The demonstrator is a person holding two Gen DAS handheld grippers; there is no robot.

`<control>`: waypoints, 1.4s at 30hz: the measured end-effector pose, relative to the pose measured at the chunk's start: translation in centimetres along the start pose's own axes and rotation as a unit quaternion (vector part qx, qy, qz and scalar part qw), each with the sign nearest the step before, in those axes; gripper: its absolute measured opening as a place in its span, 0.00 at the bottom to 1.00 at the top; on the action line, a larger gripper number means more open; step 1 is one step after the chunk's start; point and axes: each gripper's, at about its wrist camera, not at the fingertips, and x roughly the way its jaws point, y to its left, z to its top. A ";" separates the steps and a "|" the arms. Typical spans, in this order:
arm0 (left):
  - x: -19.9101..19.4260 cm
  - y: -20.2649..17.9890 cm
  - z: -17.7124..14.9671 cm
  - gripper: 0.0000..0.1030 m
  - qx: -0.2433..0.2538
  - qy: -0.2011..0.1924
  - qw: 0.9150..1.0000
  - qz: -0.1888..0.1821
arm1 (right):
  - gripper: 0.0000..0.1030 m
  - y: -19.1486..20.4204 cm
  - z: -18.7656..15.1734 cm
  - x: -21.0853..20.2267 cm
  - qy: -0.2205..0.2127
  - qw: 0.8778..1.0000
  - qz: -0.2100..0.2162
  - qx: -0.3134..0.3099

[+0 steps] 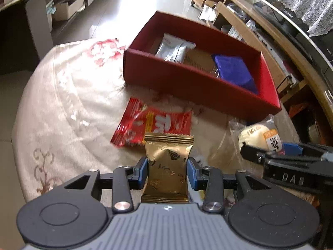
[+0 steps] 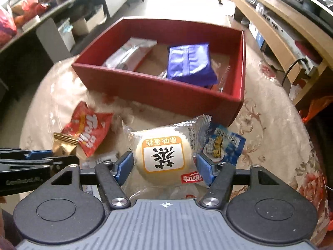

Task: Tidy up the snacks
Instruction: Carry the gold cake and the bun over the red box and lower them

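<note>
1. Round table draped in a cream cloth with red flowers fills both views; shelves and cabinets line the room behind it.
2. Toward the far side of the table sits an open red cardboard box. Inside it lie a silver foil packet on the left and a blue-purple pouch on the right.
3. The left gripper has its blue pads pressed against both sides of a gold foil snack packet, holding it just above the cloth.
4. Beyond the gold packet, a red crinkled snack bag with white lettering lies flat on the cloth in front of the box.
5. The right gripper straddles a round pale cake in a clear wrapper with an orange-bordered label. Its blue pads sit at the cake's sides; the right pad touches the wrapper, but a firm grip cannot be told.
6. A small blue and white snack packet lies just right of the cake, partly under its wrapper edge.
</note>
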 end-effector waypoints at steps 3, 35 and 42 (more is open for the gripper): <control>0.1 -0.6 0.9 0.38 0.005 -0.009 1.000 0.003 | 0.70 0.1 0.4 0.0 -0.004 1.000 0.000 -0.001; 0.2 -4.4 10.6 0.38 0.020 -0.089 0.996 0.019 | 0.71 -1.8 6.0 -1.6 -0.104 0.992 -0.023 0.067; 2.0 -5.2 12.6 0.38 0.021 -0.089 0.996 0.024 | 0.71 -2.5 7.5 -0.4 -0.104 0.991 -0.038 0.068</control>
